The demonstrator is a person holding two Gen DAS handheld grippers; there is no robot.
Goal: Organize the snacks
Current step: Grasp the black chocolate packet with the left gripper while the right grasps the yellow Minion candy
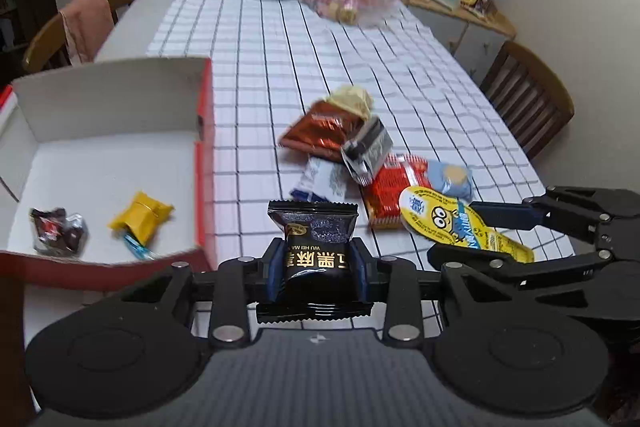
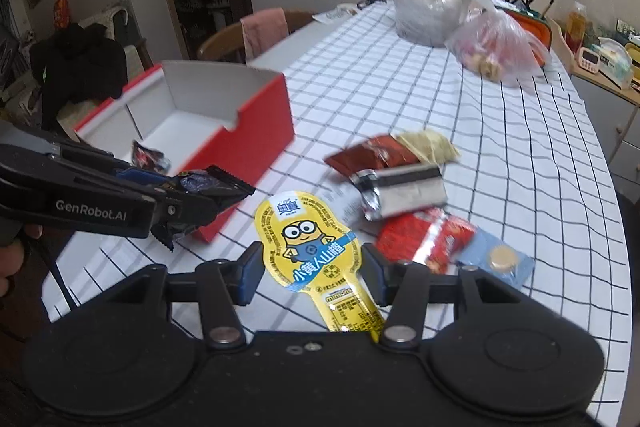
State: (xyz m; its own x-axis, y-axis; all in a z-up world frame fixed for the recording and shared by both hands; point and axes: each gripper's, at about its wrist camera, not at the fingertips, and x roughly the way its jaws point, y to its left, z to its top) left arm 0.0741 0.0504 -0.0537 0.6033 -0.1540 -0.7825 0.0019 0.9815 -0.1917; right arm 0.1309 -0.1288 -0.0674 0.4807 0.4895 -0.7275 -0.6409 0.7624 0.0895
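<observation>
Left tool (image 1: 316,263) clenched on light, crinkly black foil snack packet (image 1: 314,239), above counter (image 1: 260,75) beside red cardboard box (image 1: 202,163). Right tool (image 2: 312,265) pinching flat, slippery yellow cartoon pouch (image 2: 310,243) mid-body; best gripped there.

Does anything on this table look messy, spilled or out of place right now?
Nothing is spilled or damaged. The loose snack packets lie in an overlapping heap on the checked tablecloth, outside the red box, which holds only two wrapped snacks.
</observation>
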